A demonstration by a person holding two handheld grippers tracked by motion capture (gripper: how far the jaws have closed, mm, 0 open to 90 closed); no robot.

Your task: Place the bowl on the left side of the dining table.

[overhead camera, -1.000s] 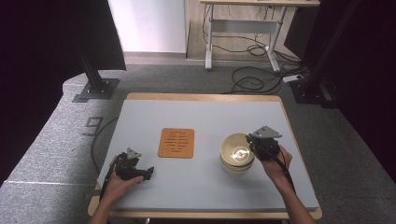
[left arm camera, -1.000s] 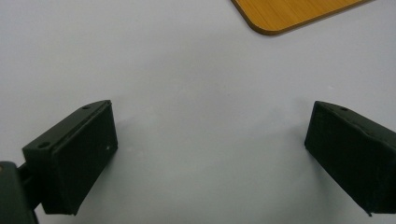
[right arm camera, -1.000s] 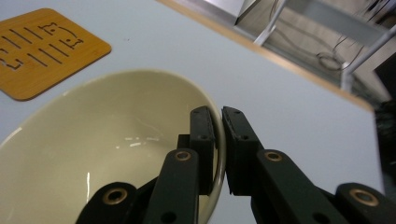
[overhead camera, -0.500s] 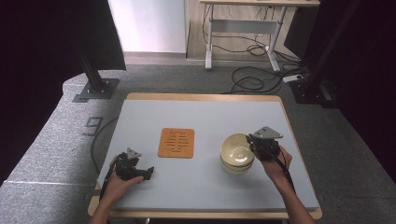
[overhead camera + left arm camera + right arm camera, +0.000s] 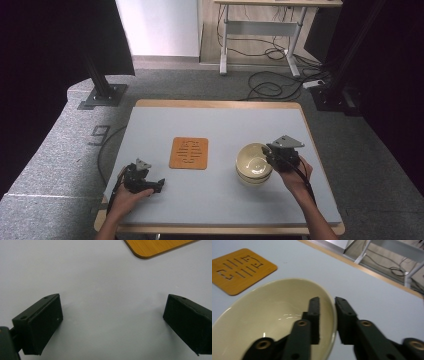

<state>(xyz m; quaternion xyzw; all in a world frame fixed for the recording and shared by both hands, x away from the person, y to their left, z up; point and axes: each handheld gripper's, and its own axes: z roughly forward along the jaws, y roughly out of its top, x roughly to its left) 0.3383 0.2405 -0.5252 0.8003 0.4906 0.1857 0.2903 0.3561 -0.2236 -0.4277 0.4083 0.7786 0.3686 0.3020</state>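
A cream bowl (image 5: 252,162) stands on the right half of the grey table, seen close up in the right gripper view (image 5: 274,315). My right gripper (image 5: 272,155) straddles its right rim, one jaw inside and one outside (image 5: 327,300). Its jaws have just been opening; the rim is still between them, with a gap on the inner side. My left gripper (image 5: 157,184) rests near the front left of the table. Its jaws stand wide open (image 5: 112,307) over bare tabletop with nothing between them.
An orange wooden trivet (image 5: 188,153) with cut-out slots lies flat in the middle of the table, left of the bowl (image 5: 239,268) and ahead of the left gripper (image 5: 160,246). The table's wooden edge (image 5: 215,104) runs along the far side.
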